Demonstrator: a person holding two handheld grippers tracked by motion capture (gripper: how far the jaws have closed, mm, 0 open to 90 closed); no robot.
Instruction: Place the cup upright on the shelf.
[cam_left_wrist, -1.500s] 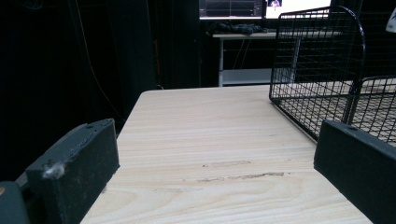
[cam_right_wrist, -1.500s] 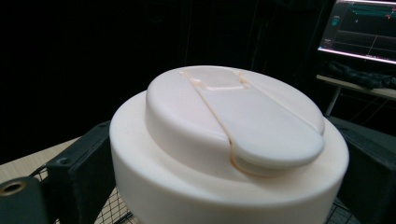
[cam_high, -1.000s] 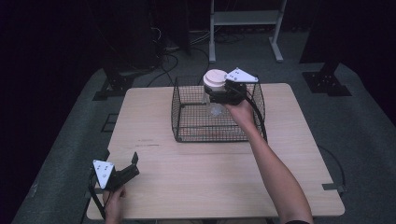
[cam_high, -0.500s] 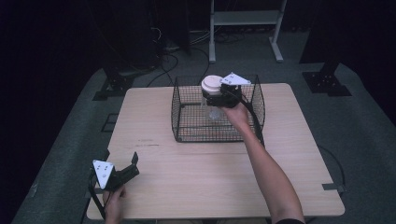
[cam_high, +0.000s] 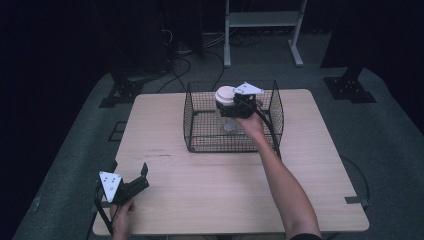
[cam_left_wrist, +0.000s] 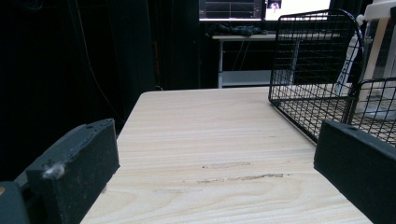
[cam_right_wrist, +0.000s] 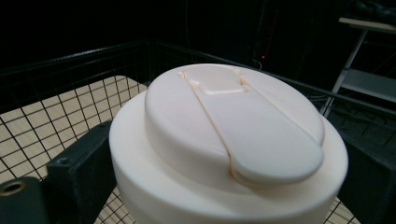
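We are seeing one wire basket standing on the wooden bench, toward its far side, and one clear jar with one white lid. The right gripper is holding that jar over the basket, its two jaws pinching the lid from both sides. The left gripper is resting near the bench's near left corner, its jaws spread wide with nothing between them.
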